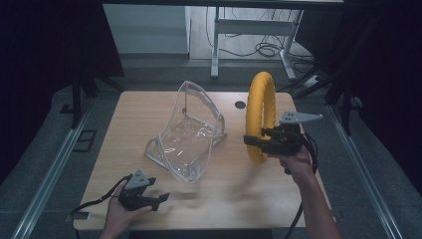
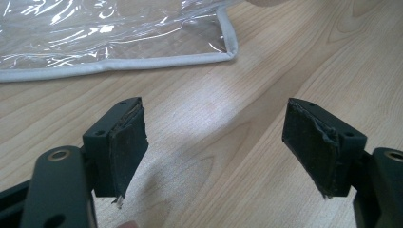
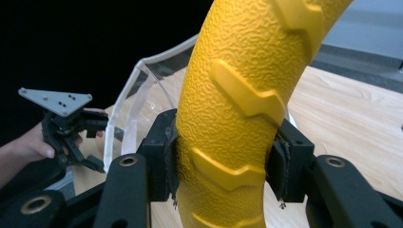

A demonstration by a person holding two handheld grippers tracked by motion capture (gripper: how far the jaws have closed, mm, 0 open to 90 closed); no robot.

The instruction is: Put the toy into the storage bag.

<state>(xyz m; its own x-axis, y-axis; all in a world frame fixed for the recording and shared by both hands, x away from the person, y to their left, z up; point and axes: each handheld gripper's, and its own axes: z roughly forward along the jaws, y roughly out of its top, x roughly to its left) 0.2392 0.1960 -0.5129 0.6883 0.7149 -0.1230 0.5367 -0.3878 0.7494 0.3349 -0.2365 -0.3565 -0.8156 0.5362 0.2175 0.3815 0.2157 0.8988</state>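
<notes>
Right hand-held gripper (image 1: pixel 255 141) is clamped on the yellow ring (image 1: pixel 260 114), near the ring's lower part. In the right gripper view both pads press against opposite sides of the ring's textured band (image 3: pixel 233 118), which carries raised zigzag ridges. The ring stands upright on edge at the right side of the table (image 1: pixel 149 107), its bottom on or just above the wood; contact cannot be told from the high view. The person's right hand (image 1: pixel 296 160) holds the gripper body just right of the ring, with the grey three-cornered plate on top.

Left hand-held gripper (image 1: pixel 160 199) sits low at the near left corner of the table, jaws spread wide with nothing between them. In the left gripper view the two worn black pads (image 2: pixel 127 142) frame bare wood.

Clear plastic bag (image 1: pixel 188 134) with pale edging is at the table's centre, partly standing, its mouth open upward. It lies between the two grippers, apart from both. Its hemmed corner (image 2: pixel 228 47) is beyond the left jaws.

A small dark round hole (image 1: pixel 240 105) sits in the tabletop just left of the ring.
</notes>
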